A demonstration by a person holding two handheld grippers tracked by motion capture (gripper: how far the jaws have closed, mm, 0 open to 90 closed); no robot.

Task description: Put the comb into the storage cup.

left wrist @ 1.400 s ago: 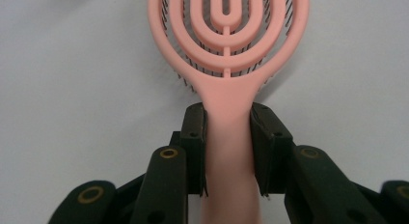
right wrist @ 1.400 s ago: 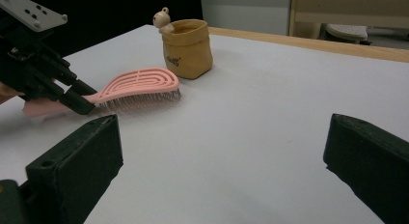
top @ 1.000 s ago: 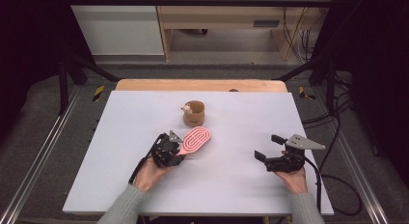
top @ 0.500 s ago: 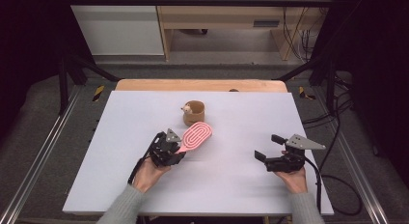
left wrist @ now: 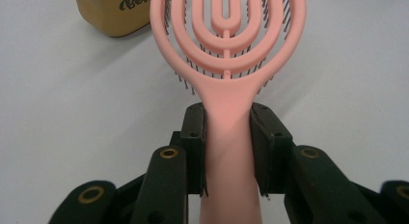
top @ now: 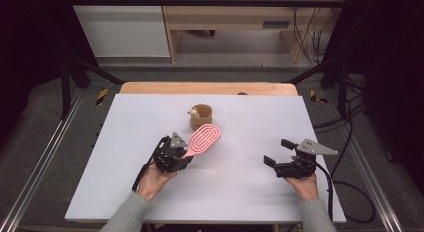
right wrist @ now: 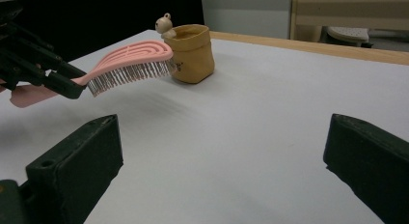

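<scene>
- One pink hairbrush (top: 202, 139) is the thing in hand: an oval head of nested open loops, a straight central rib, dark bristles on the underside, and a smooth flat handle.
- It hangs above the white table (top: 125, 122), clear of the surface, bristles down, its head angled up and ending just beside a small tan pouch-shaped holder (top: 202, 117) with a little animal figure on its rim.
- From my right gripper view the brush head (right wrist: 130, 60) overlaps the holder (right wrist: 193, 52); I cannot tell whether they touch.
- My left gripper (left wrist: 227, 151) pinches the handle just below the head, both pads pressed flat against its sides, the handle running back between the jaws.
- My right gripper (top: 278, 153) sits well apart on the right side of the table, jaws spread wide with nothing between them, resting low over bare tabletop.
</scene>
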